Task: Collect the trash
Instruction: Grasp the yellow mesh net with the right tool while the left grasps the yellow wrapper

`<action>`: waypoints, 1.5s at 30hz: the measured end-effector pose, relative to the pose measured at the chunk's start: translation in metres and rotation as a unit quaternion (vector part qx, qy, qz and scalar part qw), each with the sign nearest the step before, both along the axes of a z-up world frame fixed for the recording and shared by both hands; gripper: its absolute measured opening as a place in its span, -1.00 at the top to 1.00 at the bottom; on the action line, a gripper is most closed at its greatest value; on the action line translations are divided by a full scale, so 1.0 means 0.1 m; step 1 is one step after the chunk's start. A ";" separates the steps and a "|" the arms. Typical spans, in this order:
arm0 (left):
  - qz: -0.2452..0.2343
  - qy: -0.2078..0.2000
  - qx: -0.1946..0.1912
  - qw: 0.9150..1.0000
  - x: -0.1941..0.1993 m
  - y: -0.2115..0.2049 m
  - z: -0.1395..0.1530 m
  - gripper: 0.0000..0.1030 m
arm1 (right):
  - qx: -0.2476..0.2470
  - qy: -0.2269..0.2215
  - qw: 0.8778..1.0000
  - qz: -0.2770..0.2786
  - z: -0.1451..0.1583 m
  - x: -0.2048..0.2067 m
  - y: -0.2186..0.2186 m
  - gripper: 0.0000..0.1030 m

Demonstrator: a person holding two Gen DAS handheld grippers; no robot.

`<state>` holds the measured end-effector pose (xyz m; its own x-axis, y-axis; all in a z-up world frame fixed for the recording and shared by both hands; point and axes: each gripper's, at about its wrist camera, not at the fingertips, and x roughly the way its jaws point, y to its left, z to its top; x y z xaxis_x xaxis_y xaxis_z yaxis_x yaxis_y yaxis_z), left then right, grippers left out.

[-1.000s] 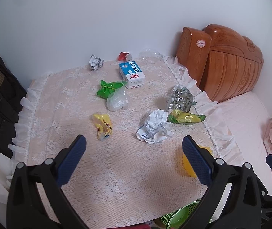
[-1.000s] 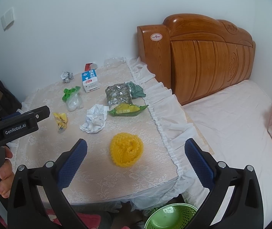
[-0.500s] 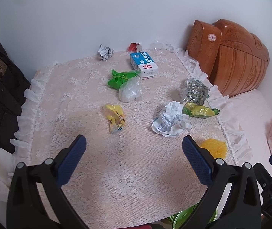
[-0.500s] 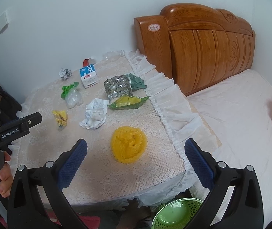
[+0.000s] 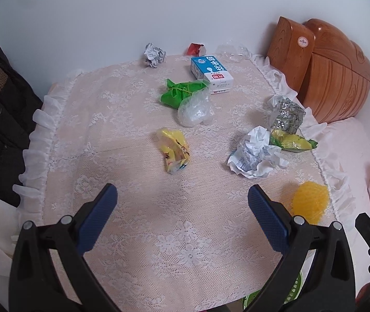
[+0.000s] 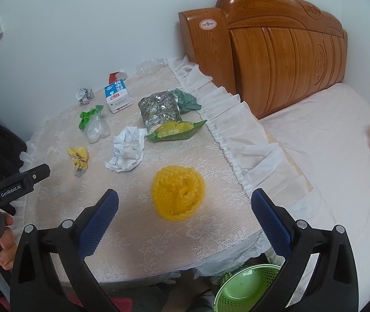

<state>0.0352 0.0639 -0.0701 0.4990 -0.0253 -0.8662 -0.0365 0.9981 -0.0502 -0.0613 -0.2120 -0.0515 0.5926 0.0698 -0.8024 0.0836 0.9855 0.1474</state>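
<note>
Left gripper (image 5: 182, 208), jaws spread and empty, faces a yellow wrapper (image 5: 175, 153) straight ahead. Right gripper (image 6: 185, 208), likewise released, brackets one yellow mesh ball (image 6: 178, 193); one green basket (image 6: 247, 288) sits below it. Roughly ten trash items lie ahead. Risk: closing low could snag the lace cloth (image 6: 138, 239).

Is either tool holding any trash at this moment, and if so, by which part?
Nothing is held. The left tool and the right tool are both open above the table, with no trash between their fingers.
</note>
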 end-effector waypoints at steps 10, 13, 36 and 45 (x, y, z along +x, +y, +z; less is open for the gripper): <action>-0.045 0.017 -0.015 0.999 0.37 0.19 -0.59 -0.87 | 0.005 0.030 0.999 -0.012 -0.23 0.07 0.02 -0.96; -0.049 0.008 0.002 0.999 0.60 0.18 -0.72 -0.87 | 0.006 0.044 0.999 -0.018 -0.32 0.09 0.04 -0.96; -0.084 0.035 0.039 0.995 0.96 0.17 -0.95 0.52 | -0.012 0.098 0.994 -0.043 -1.05 0.72 0.36 -0.16; -0.105 0.008 0.041 0.994 0.78 0.06 -0.61 0.53 | 0.038 0.062 0.997 -0.035 -0.80 0.53 0.25 0.23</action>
